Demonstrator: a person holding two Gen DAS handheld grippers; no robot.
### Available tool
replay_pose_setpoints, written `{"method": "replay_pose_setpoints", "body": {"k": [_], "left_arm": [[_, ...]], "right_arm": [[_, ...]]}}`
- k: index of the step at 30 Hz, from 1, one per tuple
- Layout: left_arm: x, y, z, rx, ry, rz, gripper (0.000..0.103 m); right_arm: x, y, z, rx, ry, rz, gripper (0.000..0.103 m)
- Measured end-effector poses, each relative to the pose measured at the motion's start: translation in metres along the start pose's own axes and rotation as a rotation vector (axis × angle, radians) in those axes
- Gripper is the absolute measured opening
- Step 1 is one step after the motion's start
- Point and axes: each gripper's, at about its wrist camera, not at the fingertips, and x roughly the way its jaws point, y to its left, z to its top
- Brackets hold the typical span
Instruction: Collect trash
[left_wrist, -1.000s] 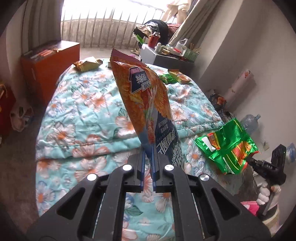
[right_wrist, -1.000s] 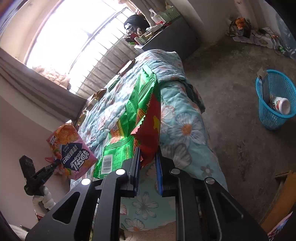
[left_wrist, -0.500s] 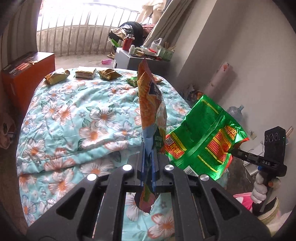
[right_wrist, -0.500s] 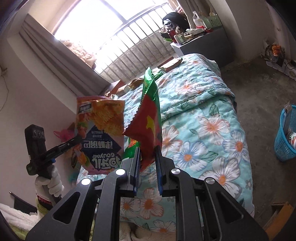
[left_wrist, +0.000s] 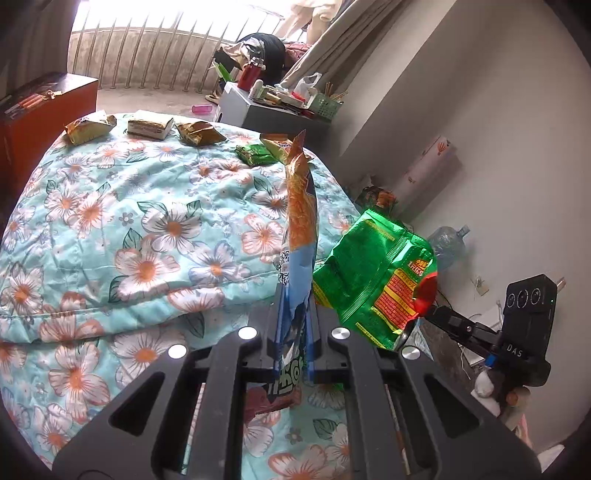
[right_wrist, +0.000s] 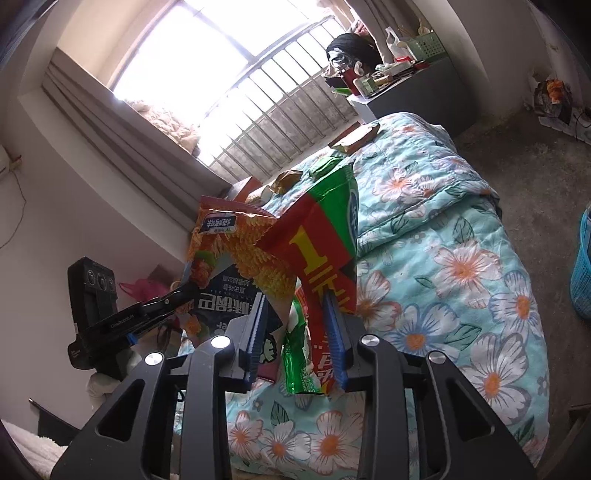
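My left gripper (left_wrist: 294, 332) is shut on an orange and blue snack bag (left_wrist: 301, 236), held upright above the floral bed quilt (left_wrist: 129, 229). The same bag (right_wrist: 229, 258) shows in the right wrist view, held by the left gripper (right_wrist: 181, 291). My right gripper (right_wrist: 297, 332) holds a green and red snack bag (right_wrist: 321, 251), with its jaws spread wider than before. That bag (left_wrist: 373, 280) hangs just right of the orange one in the left wrist view, at the right gripper (left_wrist: 428, 314). The two bags nearly touch.
Several more wrappers (left_wrist: 149, 127) lie along the far edge of the bed. A cluttered grey side table (left_wrist: 280, 107) stands beyond it. A blue basket (right_wrist: 581, 269) is on the floor at the right. A water jug (left_wrist: 448, 243) sits by the wall.
Both grippers have come closer together, bringing the two bags side by side. The right gripper's jaws have spread wider around the green bag.
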Motion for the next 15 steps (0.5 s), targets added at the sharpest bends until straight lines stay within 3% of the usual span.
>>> {"method": "replay_pose_setpoints", "body": {"k": [1,5,11,15], "left_arm": [[0.001,0.001,0.000,-0.005,0.001,-0.002,0.007],[0.003,0.000,-0.001,-0.011,0.006,-0.006,0.009],[0.009,0.001,-0.002,-0.021,0.013,-0.022,0.014],[0.013,0.002,-0.005,-0.029,0.024,-0.035,0.023]], "right_arm": [[0.003,-0.002,-0.001,0.004,-0.007,-0.036,0.048],[0.004,-0.021,-0.007,0.074,-0.021,-0.077,0.052],[0.010,-0.065,-0.020,0.276,0.010,-0.117,0.053],[0.017,-0.081,-0.030,0.353,0.033,-0.113,0.053]]}}
